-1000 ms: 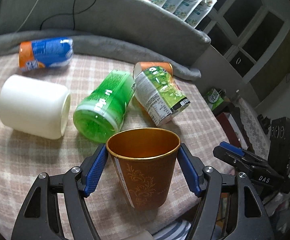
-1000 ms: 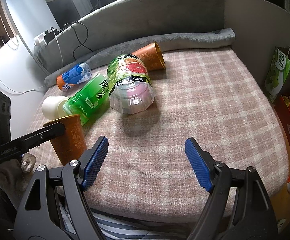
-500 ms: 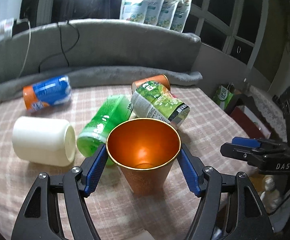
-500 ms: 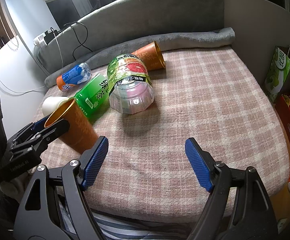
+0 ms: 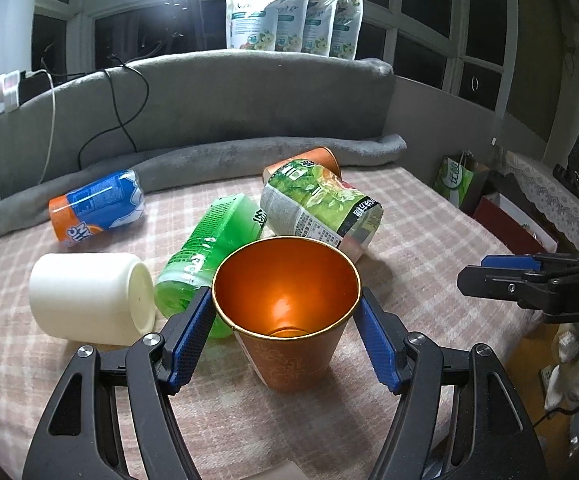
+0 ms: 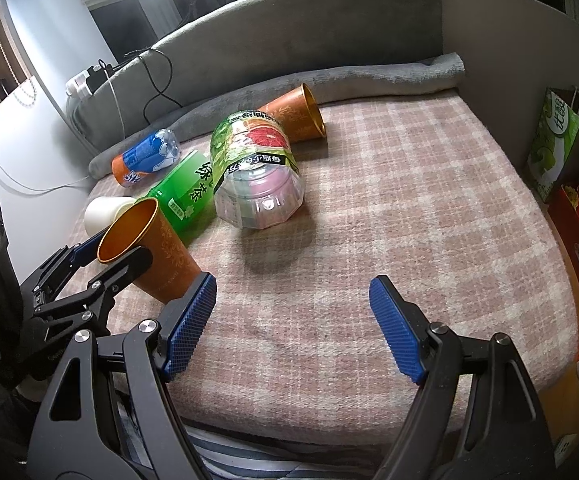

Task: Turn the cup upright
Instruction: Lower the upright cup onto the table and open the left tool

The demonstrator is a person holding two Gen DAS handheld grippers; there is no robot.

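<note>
My left gripper (image 5: 285, 336) is shut on an orange paper cup (image 5: 289, 344) with a gold rim, its blue pads against the cup's sides near the rim. The cup is tilted with its mouth toward the camera and its base on the checked blanket. In the right wrist view the same cup (image 6: 157, 252) leans to the left in the left gripper (image 6: 101, 264). My right gripper (image 6: 293, 320) is open and empty over the blanket's front part. A second orange cup (image 6: 297, 114) lies on its side at the back.
A white cup (image 5: 89, 298), a green bottle (image 5: 213, 248), a clear green-labelled bottle (image 5: 321, 204) and a blue-orange bottle (image 5: 97, 208) lie on the blanket (image 6: 409, 200). A grey cushion roll (image 5: 209, 160) borders the back. Boxes (image 6: 557, 148) stand right of the blanket's edge.
The left gripper has tilted back with the cup, so the cup went from standing upright to leaning with its mouth toward the left camera. The right gripper has not moved.
</note>
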